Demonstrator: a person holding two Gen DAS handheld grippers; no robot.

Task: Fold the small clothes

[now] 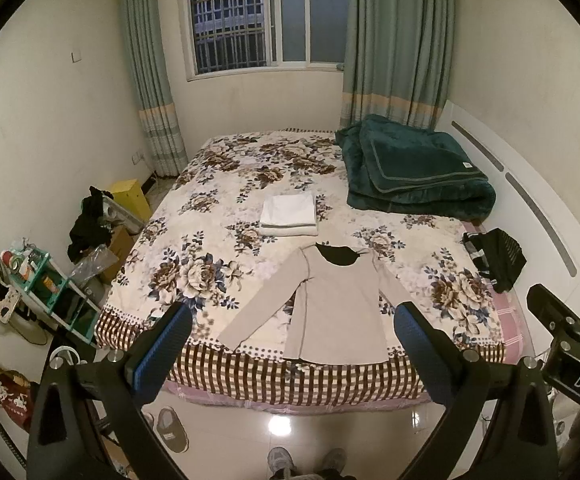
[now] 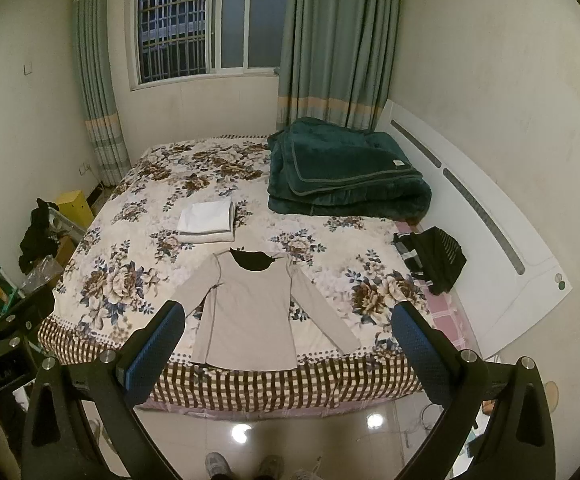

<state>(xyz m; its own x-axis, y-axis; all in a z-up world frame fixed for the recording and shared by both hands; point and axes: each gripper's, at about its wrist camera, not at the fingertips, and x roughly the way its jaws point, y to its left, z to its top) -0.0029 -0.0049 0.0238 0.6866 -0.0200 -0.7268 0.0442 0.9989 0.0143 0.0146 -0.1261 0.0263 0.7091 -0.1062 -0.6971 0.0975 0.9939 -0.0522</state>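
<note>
A beige long-sleeved shirt (image 1: 330,304) lies flat, face up, sleeves spread, at the near edge of the floral bed (image 1: 218,184); it also shows in the right wrist view (image 2: 250,312). A folded white cloth (image 1: 289,214) lies just beyond its collar, also seen from the right wrist (image 2: 207,219). A black striped garment (image 1: 496,258) lies at the bed's right side, and shows in the right wrist view (image 2: 434,256). My left gripper (image 1: 292,320) is open and empty, held back above the floor before the bed. My right gripper (image 2: 290,320) is open and empty, likewise.
A folded dark green blanket (image 1: 414,168) sits at the far right of the bed. A white headboard (image 2: 490,216) runs along the right. A green shelf (image 1: 50,292) and clutter stand left of the bed. Slippers (image 1: 172,428) and the person's shoes (image 2: 242,466) are on the shiny floor.
</note>
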